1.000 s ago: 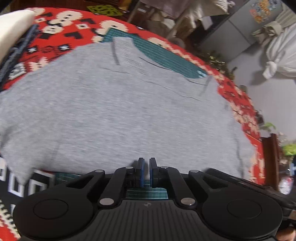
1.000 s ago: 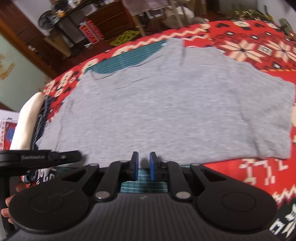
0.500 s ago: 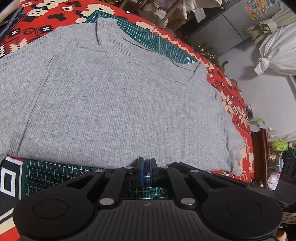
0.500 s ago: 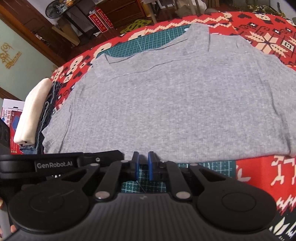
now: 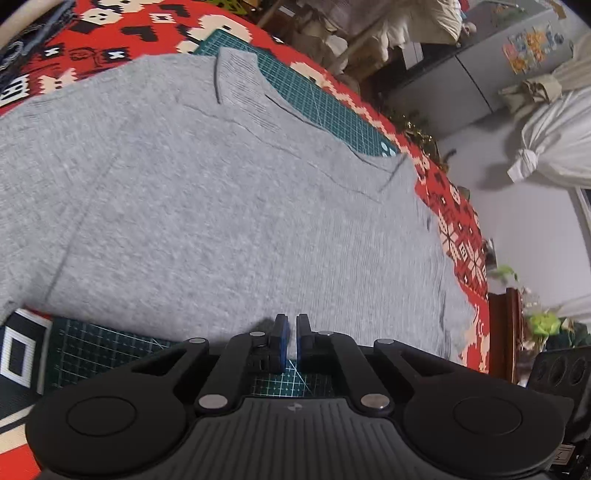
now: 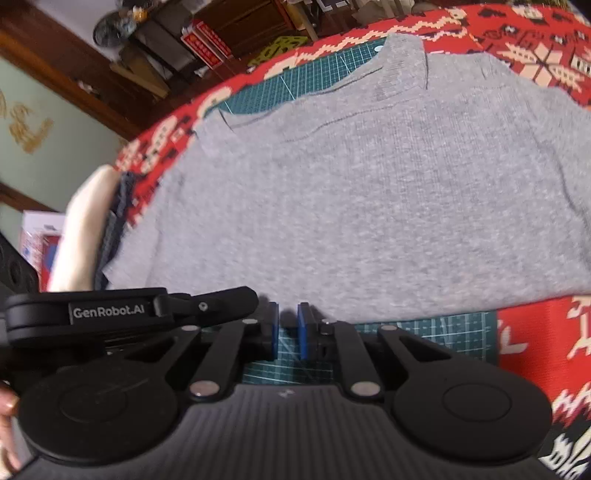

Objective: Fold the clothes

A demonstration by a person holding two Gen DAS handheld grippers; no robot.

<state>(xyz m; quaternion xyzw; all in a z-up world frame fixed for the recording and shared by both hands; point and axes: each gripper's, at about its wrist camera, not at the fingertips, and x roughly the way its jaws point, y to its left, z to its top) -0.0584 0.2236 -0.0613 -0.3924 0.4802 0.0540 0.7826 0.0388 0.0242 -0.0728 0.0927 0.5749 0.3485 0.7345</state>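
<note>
- The grey top (image 5: 229,206) lies spread flat on a green cutting mat (image 5: 325,110), which sits on a red patterned cloth (image 5: 122,33). Its neckline is at the far side and its hem runs along the near edge, just beyond both grippers.
- The left gripper (image 5: 287,341) hangs over the near hem with its jaws almost together. Only a sliver of mat shows in the gap, and nothing is held.
- The right gripper (image 6: 287,330) sits by the same hem, further right. Its jaws stand a little apart over bare mat and are empty too.
- The top looks like a ribbed knit: soft, light and limp. It will likely sag and stretch if lifted by one point, and drag across the mat rather than slide cleanly.
- The pads would have to pinch both layers, or the top layer will peel off alone.
- The best holds seem to be the near hem, with the two grippers well apart, or the sleeve edges at far left and right.
- A stack of folded clothes (image 6: 85,229) lies off the top's left side.
</note>
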